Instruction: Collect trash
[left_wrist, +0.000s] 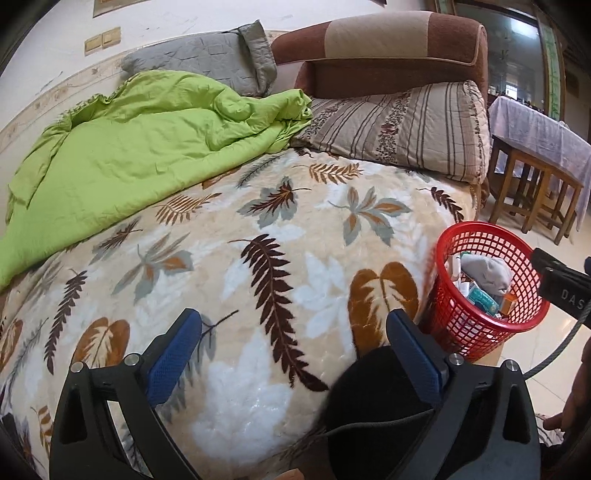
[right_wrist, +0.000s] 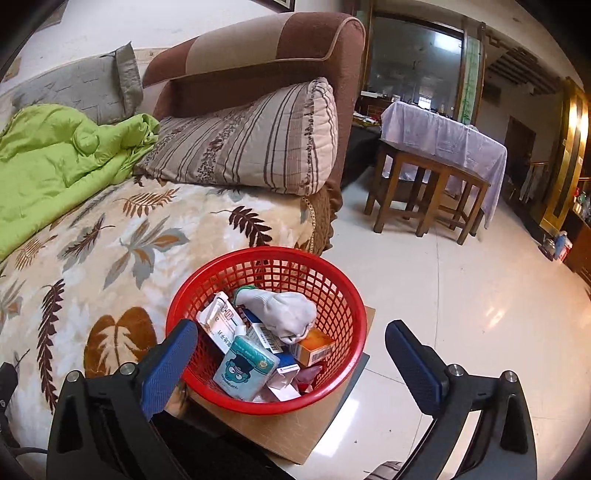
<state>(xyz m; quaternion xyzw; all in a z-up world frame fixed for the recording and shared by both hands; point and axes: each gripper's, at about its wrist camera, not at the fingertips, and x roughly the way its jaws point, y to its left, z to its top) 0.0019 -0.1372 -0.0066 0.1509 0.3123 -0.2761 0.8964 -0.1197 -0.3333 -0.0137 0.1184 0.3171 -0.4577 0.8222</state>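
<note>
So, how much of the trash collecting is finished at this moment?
Mostly done, it seems. The red basket already holds a grey glove, a tissue pack and small boxes. Nothing is in hand: the left gripper and right gripper are both open and empty. No loose trash shows on the leaf blanket; under the green quilt I cannot tell.

Trash at the bottom of the red basket (right_wrist: 334, 291) lies buried under a grey glove (right_wrist: 286, 308) and stacked cartons, labels too small to read. A dark object (left_wrist: 373, 398) at six o'clock (left wrist view) is cut off, unidentifiable. Items on the draped table (right_wrist: 443, 136) blur together.
</note>
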